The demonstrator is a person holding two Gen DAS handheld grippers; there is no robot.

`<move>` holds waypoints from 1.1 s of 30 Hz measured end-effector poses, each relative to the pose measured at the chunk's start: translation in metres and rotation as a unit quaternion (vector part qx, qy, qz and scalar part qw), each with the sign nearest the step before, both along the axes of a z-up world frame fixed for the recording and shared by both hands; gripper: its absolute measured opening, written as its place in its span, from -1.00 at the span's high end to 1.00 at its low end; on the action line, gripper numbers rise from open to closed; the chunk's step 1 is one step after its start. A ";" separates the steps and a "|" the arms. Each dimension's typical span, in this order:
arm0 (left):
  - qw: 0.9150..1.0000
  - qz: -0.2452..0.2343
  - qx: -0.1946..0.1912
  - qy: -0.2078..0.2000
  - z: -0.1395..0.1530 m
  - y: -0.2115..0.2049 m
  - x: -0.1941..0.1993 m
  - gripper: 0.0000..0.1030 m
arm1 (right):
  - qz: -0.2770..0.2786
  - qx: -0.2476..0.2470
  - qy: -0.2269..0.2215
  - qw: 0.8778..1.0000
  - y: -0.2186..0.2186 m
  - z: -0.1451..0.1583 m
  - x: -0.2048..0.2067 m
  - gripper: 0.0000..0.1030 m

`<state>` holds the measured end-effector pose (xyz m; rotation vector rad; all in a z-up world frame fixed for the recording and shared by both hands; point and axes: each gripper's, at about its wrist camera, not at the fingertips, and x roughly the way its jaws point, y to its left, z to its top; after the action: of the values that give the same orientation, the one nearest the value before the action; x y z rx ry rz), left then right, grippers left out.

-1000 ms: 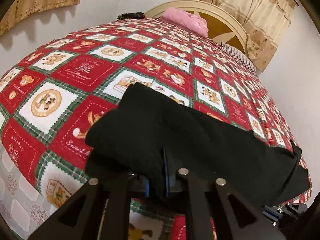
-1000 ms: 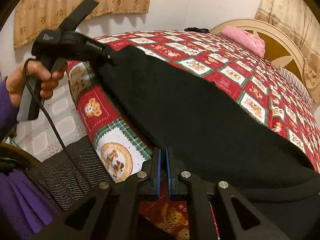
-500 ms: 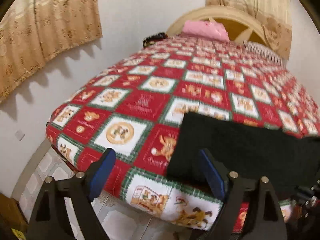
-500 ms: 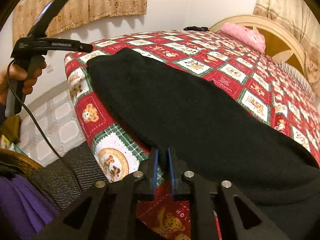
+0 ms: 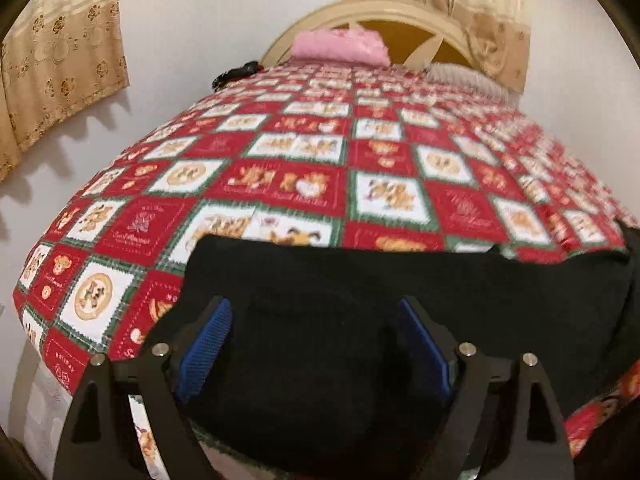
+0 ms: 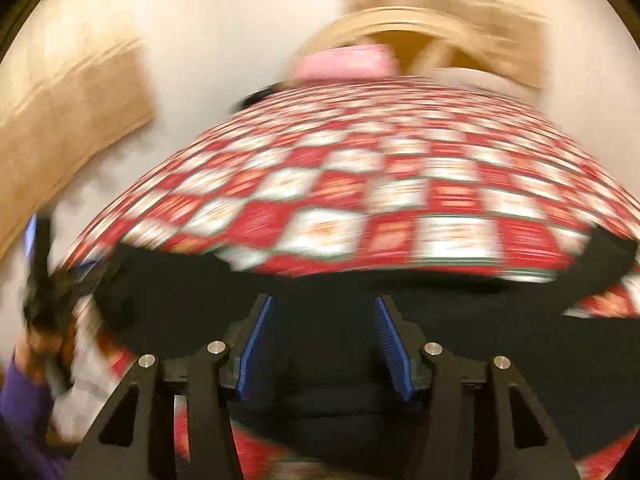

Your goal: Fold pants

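The black pants (image 5: 360, 280) lie folded in a long band along the near edge of the bed, on the red patchwork quilt (image 5: 304, 148). My left gripper (image 5: 314, 308) hovers over the band's left end, open, its blue pads (image 5: 208, 336) wide apart and touching nothing. The right wrist view is badly blurred. There my right gripper (image 6: 324, 300) is above the pants (image 6: 180, 300) with its jaws opening and no cloth pinched between the pads. At that view's left edge the left gripper's handle (image 6: 44, 276) shows in a hand (image 6: 36, 340) with a purple sleeve.
A pink bundle (image 5: 340, 46) and a striped pillow (image 5: 460, 74) rest against the cream headboard (image 5: 400, 16). A small black object (image 5: 238, 72) lies at the quilt's far left edge. Beige curtains (image 5: 60, 72) hang on the white wall beside the bed.
Both grippers held the pants' edge shut and have let go. The left one opened wide first and swung right over the cloth; the right one's pads have spread and its view has swung round.
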<state>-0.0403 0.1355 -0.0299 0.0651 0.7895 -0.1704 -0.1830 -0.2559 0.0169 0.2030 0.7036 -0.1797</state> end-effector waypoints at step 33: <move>1.000 0.013 0.014 0.020 -0.019 -0.003 0.003 -0.87 | -0.282 0.002 0.226 0.932 -0.251 -0.027 0.116 0.88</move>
<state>-0.0372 0.1322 -0.0491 0.0773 0.8333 -0.1364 -0.0674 -0.5068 -0.0099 0.3719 1.0917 -0.7953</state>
